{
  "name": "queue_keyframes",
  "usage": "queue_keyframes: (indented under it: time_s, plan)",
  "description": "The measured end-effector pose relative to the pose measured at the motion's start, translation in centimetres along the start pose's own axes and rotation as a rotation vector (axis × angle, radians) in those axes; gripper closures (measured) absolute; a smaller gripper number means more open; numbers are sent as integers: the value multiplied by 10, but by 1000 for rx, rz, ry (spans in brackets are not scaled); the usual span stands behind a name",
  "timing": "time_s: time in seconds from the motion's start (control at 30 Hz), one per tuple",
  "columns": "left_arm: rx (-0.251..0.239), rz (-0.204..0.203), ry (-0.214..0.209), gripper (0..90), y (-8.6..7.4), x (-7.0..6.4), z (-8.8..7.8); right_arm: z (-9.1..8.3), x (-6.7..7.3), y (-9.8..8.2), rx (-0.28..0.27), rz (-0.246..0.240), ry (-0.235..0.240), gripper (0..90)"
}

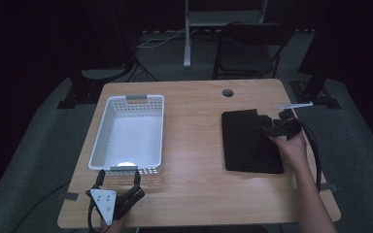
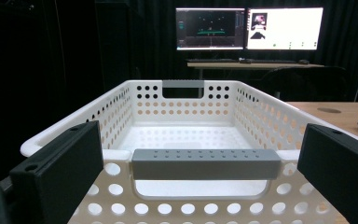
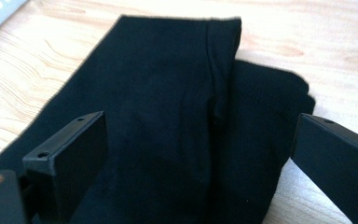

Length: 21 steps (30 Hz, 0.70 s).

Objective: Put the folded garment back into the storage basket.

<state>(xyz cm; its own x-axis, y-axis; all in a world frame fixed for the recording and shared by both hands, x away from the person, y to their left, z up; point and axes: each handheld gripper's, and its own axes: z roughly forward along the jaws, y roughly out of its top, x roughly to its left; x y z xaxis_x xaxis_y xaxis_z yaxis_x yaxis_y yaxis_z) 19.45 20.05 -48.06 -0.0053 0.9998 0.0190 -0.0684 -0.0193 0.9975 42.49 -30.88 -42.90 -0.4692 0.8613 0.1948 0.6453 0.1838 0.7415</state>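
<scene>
1. My right hand-held gripper (image 3: pixel 200 158) hangs wide open over the folded black cloth (image 1: pixel 250 141) on the table (image 1: pixel 194 145).
2. My left hand-held gripper (image 2: pixel 200 163), also wide open, faces the white basket (image 2: pixel 186 112).
3. I see no readable writing.

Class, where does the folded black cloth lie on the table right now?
In the high view, the folded black cloth lies on the wooden table's right half, under the right hand-held gripper.
</scene>
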Motion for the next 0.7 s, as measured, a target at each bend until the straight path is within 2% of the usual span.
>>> queue_keyframes:
  time_s: [0.27, 0.37, 0.7]
  plan:
    - [1, 0, 0, 13, 0, 0, 0, 11, -4, -7, 38, 21, -8, 39]
    - [1, 0, 0, 13, 0, 0, 0, 14, -5, -9, 50, 34, 4, 39]
    - [0, 0, 0, 14, 0, 0, 0, 23, -3, -14, 78, 31, -4, 24]
